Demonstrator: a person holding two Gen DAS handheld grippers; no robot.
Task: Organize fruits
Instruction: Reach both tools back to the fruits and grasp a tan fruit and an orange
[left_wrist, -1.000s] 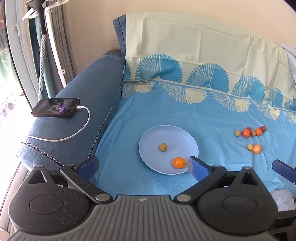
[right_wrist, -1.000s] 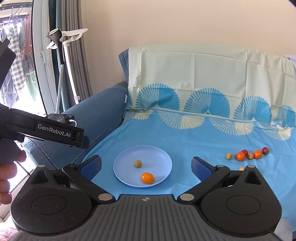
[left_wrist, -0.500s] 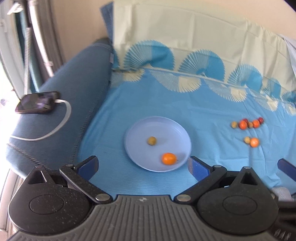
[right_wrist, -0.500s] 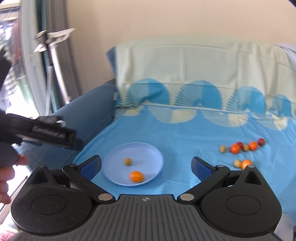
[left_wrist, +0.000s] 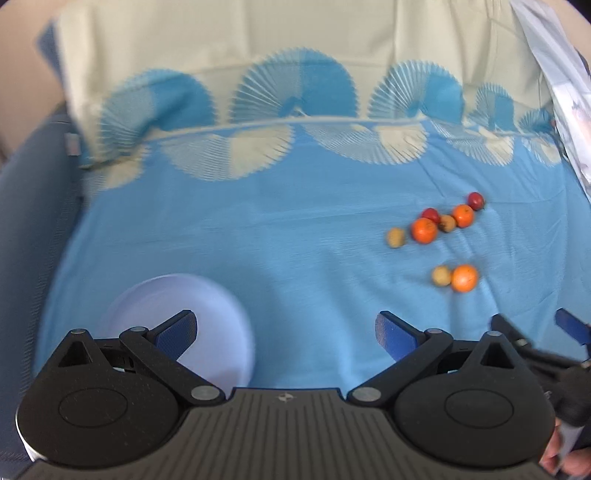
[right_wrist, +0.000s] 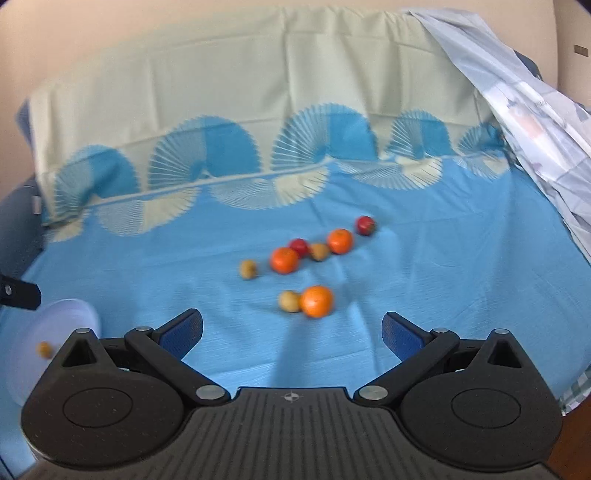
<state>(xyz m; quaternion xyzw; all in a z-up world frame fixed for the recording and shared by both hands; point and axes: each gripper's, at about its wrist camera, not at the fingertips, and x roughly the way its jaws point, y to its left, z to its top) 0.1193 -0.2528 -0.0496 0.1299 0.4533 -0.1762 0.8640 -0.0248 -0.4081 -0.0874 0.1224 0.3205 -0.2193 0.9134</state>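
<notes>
From my remote seat, both views have swung to the right since a second ago. My left hand-held gripper (left_wrist: 286, 332) stands wide with nothing between its blue pads, and the lilac plate (left_wrist: 221, 306) that sat centred ahead of it then now lies low on the left, half hidden behind the gripper's left finger; the phone and its cable on the sofa arm have gone out of that view. My right hand-held gripper (right_wrist: 291, 330) is equally wide and empty. In its view the plate (right_wrist: 79, 314) has slid to the lower left edge, one small yellowish fruit (right_wrist: 44, 349) showing on it; the orange fruit seen on it earlier is now hidden by the gripper body.

Just beyond the right gripper's pads, on the blue bedsheet (right_wrist: 443, 277), lie the nearest loose fruits: an orange tangerine (right_wrist: 316, 301) touching a small tan fruit (right_wrist: 290, 301). Farther on runs a slanted row: a tan fruit (right_wrist: 248, 268), a second tangerine (right_wrist: 284, 260), a red fruit (right_wrist: 299, 246), another tan one (right_wrist: 319, 252), a third tangerine (right_wrist: 340, 241) and a red fruit (right_wrist: 365, 225) at the far end. Behind them rises the cream fan-patterned backrest cover (right_wrist: 221, 92), and a pale printed cloth (right_wrist: 517, 103) drapes down on the right. Both views are blurred.
</notes>
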